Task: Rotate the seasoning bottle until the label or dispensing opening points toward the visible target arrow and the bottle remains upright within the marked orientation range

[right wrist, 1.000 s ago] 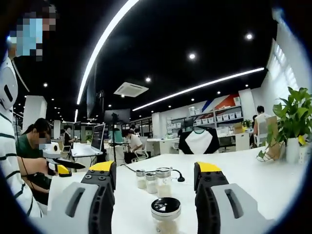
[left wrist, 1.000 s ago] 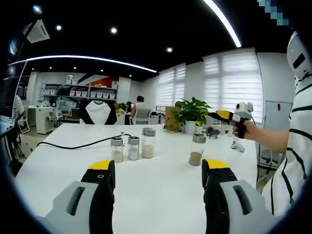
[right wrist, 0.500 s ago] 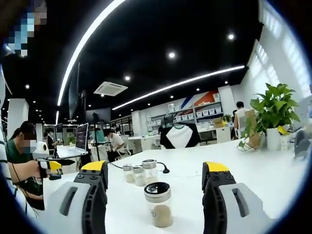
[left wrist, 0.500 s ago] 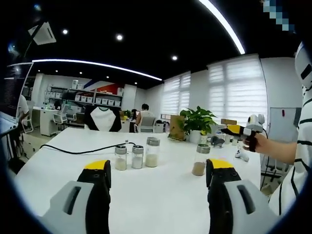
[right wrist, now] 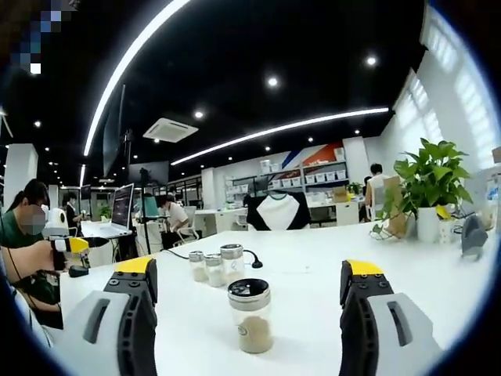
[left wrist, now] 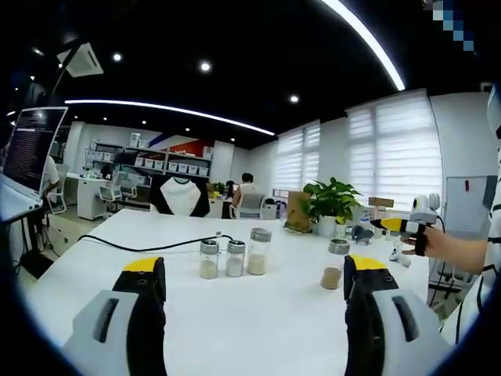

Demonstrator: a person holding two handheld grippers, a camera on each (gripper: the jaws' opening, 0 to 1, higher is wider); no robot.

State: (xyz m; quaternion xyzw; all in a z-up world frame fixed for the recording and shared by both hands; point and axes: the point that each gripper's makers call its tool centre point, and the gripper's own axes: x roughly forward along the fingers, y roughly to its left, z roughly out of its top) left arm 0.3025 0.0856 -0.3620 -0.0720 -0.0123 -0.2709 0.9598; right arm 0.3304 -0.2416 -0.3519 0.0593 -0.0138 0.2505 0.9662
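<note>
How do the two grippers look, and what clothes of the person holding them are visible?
Each gripper has two blocky jaws: light grey shells with a dark slot, black inner faces and yellow caps at the tips. This holds for the left gripper and the right gripper. At the edge of the left gripper view, the person's white shirt with dark stripes shows.

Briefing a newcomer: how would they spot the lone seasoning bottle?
On the white table, three bottles cluster by a black cable. The seasoning bottle stands alone between the right gripper jaws, holding tan powder.
</note>
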